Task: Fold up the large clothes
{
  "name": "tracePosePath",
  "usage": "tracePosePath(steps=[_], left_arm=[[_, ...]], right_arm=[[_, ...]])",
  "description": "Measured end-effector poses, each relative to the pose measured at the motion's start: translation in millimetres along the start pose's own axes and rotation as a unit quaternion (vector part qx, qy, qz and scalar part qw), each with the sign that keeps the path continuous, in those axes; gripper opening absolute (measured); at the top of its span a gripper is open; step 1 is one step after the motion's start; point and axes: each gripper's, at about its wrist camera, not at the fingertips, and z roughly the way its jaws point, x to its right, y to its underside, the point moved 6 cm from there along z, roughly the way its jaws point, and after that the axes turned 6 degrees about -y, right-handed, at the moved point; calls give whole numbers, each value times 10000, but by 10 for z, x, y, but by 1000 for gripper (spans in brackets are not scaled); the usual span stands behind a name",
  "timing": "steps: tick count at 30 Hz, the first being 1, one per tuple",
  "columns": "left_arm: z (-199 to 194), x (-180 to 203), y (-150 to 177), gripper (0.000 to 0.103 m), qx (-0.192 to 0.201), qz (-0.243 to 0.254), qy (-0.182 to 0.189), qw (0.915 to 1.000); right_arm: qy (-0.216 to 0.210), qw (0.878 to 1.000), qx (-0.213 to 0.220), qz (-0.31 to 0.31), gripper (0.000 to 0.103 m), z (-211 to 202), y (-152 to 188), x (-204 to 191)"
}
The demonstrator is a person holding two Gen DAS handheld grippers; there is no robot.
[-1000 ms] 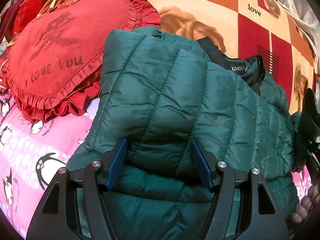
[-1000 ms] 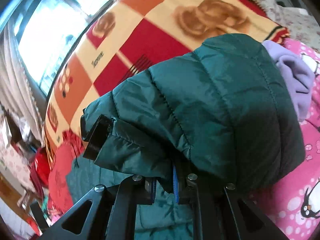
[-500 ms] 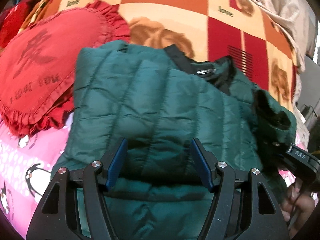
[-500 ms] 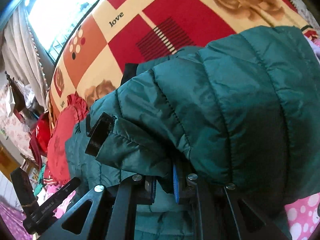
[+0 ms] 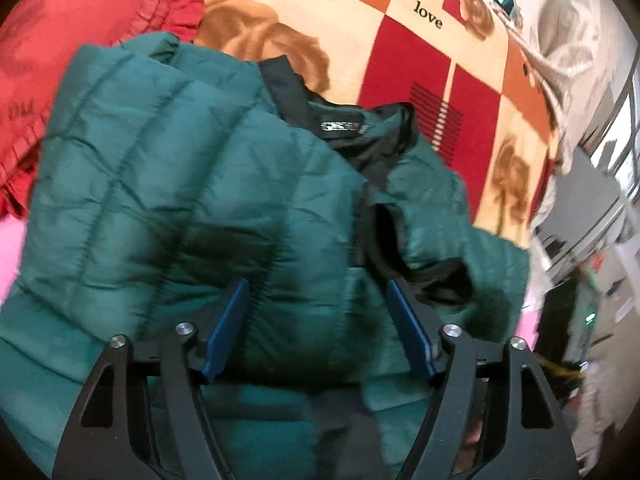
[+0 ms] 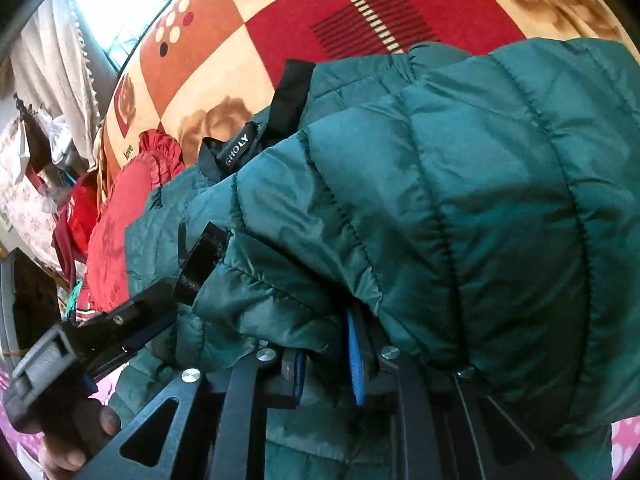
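Green quilted jacket [image 5: 192,200] lies in a puffy heap on the bed, filling the near middle of both wrist views. Its far edge rests on a checked blanket [image 5: 400,72] in red, orange and cream, printed with brown roses and the word "love". The black inner collar [image 5: 344,128] with its small label is turned up at the far side of the heap. To the left, a red frilled cushion [image 5: 80,40] sits just beside the jacket, touching its left edge. Pink bedding [image 5: 10,248] shows at the near left.

The left gripper [image 5: 318,320] hovers over the near part of the jacket, its blue-padded jaws standing wide and still opening. A quilted fold bulges up between them, but the pads do not seem to press on it. Just right of its right finger lies a sleeve end with a dark cuff opening [image 5: 444,280].

The right gripper [image 6: 326,364] comes in from the near right, its jaws almost together and pinched on a fold of the green fabric, with a thick roll of sleeve [image 6: 500,220] draped over and beyond them. In that view the left gripper's body appears at the near left, held by a hand [image 6: 76,436], its tip touching the jacket near a black cuff tab [image 6: 200,256].

A curtain [image 6: 52,60] hangs by a bright window at the far left of the room.
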Motion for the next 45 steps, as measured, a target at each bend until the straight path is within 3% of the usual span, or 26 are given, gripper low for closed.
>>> tracePosePath(steps=[5,15,27,31,41,45], left_arm=[[-31,225,20,78,-55,-86,581,9983],[31,207,5,78,-20,-197,491,9986],[37,182,8,78,3,-236,581,9980],[14,187,13,78,32,-234,608,9979],[87,428,78,78,-10,140,721,9973],[233,534,153,78,-129,483,626,9968]], right_arm=[[115,9997,-72,-216,20,-15,11,-57],[184,9987,-181,-439,27,-40,57,-80],[256,9966,-269,-742,51,-124,109,-192],[365,9951,-205,-891,66,-198,111,-222],[464,9934,-89,-1048,68,-386,94,-220],[981,9882,-231,-1157,68,-462,129,-140]])
